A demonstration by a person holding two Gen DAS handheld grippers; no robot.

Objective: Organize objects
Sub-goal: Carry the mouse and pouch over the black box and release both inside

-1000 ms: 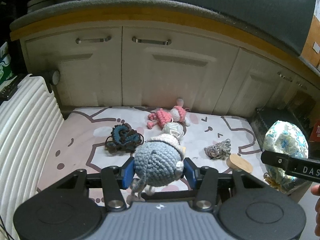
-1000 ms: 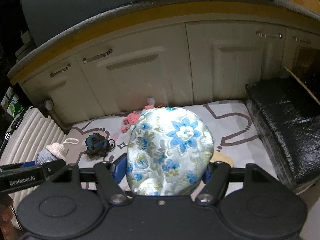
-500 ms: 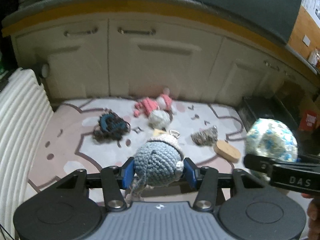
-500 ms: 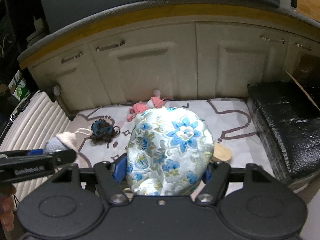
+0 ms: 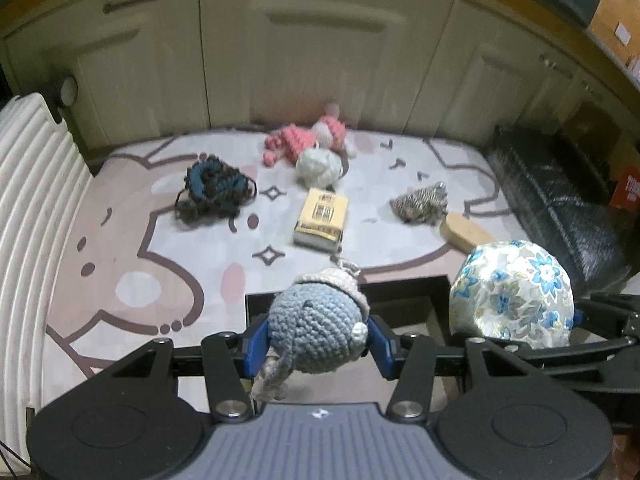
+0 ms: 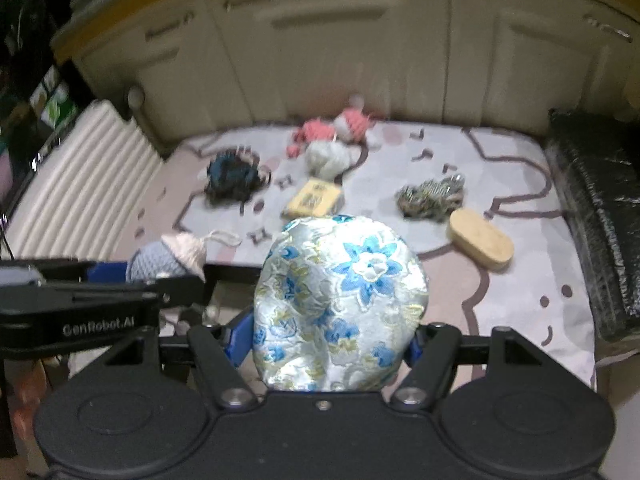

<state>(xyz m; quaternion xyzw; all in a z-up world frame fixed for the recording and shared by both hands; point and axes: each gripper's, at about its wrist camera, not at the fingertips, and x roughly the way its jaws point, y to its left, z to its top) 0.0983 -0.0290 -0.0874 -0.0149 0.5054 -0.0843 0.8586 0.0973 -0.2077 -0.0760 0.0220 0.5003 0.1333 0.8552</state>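
Note:
My left gripper [image 5: 316, 342] is shut on a blue-grey crochet ball toy [image 5: 316, 326] with a beige cap and loop. My right gripper [image 6: 332, 340] is shut on a rounded silk pouch [image 6: 340, 296] patterned with blue flowers. Both are held side by side above a black-rimmed open box [image 5: 344, 289] at the mat's near edge. In the left wrist view the pouch [image 5: 512, 300] shows at the right. In the right wrist view the toy [image 6: 168, 260] shows at the left.
On the patterned mat [image 5: 120, 240] lie a pink crochet doll [image 5: 304, 140], a white yarn ball [image 5: 318, 164], a dark blue crochet piece [image 5: 212, 184], a yellow packet [image 5: 322, 216], a striped scrunchie [image 5: 420, 202] and a wooden oval [image 5: 466, 234]. A white ribbed case [image 5: 36, 200] stands left, a black wrapped block [image 5: 560, 200] right, cabinets behind.
Both grippers have sunk and tipped downward, each still gripping its object. They have drawn closer together, and the black-rimmed box has come into view beneath them.

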